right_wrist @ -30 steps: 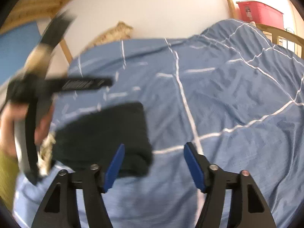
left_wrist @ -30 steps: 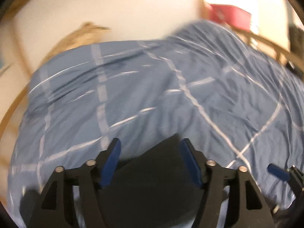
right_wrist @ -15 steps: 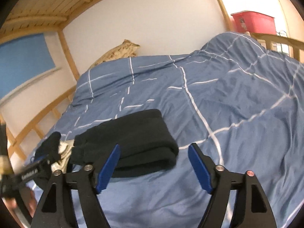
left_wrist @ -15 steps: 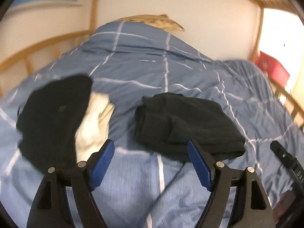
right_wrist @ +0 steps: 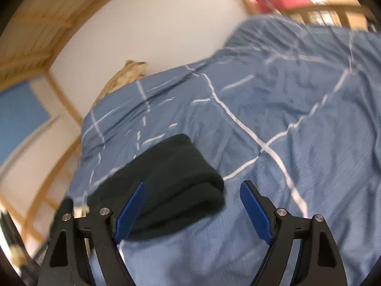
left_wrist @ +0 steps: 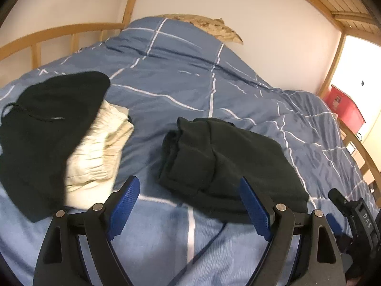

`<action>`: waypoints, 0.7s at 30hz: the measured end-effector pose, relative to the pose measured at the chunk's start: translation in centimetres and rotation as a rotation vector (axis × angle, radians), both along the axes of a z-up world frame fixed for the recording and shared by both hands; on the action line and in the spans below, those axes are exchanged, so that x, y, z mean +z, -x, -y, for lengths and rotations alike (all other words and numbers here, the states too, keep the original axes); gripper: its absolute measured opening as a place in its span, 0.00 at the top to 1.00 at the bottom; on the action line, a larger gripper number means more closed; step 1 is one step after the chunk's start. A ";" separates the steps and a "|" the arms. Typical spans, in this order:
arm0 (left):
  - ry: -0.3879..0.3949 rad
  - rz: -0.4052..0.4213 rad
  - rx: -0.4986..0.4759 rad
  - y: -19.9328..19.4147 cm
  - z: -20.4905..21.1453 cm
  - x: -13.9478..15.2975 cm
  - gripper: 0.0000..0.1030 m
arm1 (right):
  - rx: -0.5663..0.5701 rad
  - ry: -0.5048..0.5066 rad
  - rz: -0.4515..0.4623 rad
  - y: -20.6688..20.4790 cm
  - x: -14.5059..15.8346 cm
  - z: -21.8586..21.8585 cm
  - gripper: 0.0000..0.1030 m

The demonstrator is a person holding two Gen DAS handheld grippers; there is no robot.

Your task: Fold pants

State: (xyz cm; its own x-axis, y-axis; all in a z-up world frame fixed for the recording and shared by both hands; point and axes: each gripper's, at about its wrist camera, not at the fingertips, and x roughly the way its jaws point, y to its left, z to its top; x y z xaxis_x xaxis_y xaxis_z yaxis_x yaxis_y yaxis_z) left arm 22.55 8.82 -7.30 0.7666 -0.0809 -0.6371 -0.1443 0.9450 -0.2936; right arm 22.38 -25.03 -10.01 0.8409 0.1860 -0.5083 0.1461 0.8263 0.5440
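Folded dark pants (left_wrist: pixel 226 159) lie in a compact stack on the blue checked duvet (left_wrist: pixel 195 83). My left gripper (left_wrist: pixel 190 205) is open and empty, just in front of the stack. The same folded pants (right_wrist: pixel 176 186) show in the right wrist view, where my right gripper (right_wrist: pixel 193 209) is open and empty at the stack's near right corner. The right gripper's black body (left_wrist: pixel 354 217) shows at the lower right of the left wrist view.
A black garment (left_wrist: pixel 45 128) lies over a cream garment (left_wrist: pixel 100 147) on the duvet to the left. A wooden bed rail (left_wrist: pixel 47 33) runs along the left. A beige pillow (left_wrist: pixel 214 27) lies at the wall. A red box (left_wrist: pixel 345 104) stands at the far right.
Both grippers have drawn back from the folded pants and stand open. The left view has swung left and now shows the black and cream garments. The right view has tilted.
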 end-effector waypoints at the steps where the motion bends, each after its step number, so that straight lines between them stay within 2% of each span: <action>1: 0.002 -0.012 0.005 -0.4 0.1 -0.3 0.18 | -0.021 -0.036 -0.022 -0.6 -0.7 0.3 0.20; 4: 0.011 -0.032 0.022 -1.2 0.1 -1.4 0.18 | -0.046 -0.128 -0.050 -1.7 -2.4 0.8 0.20; 9: 0.047 -0.051 0.067 -1.9 -0.8 -3.1 0.18 | -0.062 -0.191 -0.074 -2.6 -4.1 0.2 0.20; 15: 0.167 -0.071 0.071 -3.4 -2.0 -4.9 0.18 | -0.034 -0.165 -0.094 -3.8 -4.9 -1.2 0.20; 21: 0.221 -0.097 0.020 -4.9 -1.9 -6.8 0.17 | -0.005 -0.169 -0.131 -4.9 -6.4 -1.6 0.20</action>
